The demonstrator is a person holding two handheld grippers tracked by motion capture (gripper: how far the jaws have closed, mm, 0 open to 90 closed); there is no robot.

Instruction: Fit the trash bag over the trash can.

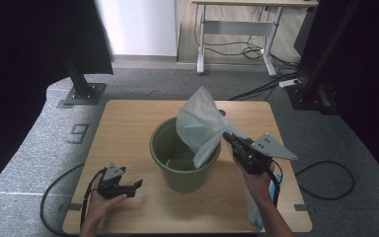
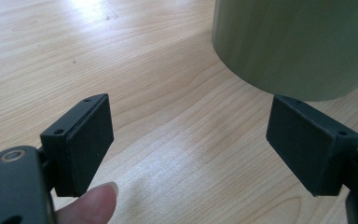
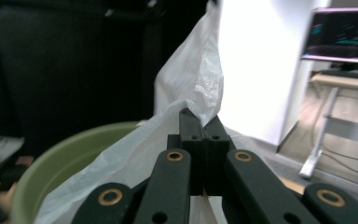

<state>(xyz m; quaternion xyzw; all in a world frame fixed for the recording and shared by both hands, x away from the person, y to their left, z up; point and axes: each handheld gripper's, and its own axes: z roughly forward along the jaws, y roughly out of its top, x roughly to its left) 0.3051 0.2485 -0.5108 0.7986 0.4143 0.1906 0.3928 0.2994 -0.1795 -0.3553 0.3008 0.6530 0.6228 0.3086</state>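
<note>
Right claw (image 1: 227, 137) is pinching the white plastic bag (image 1: 201, 124) at a gathered fold, jaws pressed together on the film. The bag hangs over the green bucket's (image 1: 164, 157) rim, its lower end trailing inside the bucket, its upper end standing above it. Left claw (image 1: 137, 184) rests spread and empty on the surface (image 1: 128, 118), just beside the bucket. Judgement: the bag is light, limp and slippery; take hold at the mouth edge.

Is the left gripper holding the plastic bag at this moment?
No, the left gripper is open above bare table beside the green bucket; the right gripper pinches the white bag.
</note>
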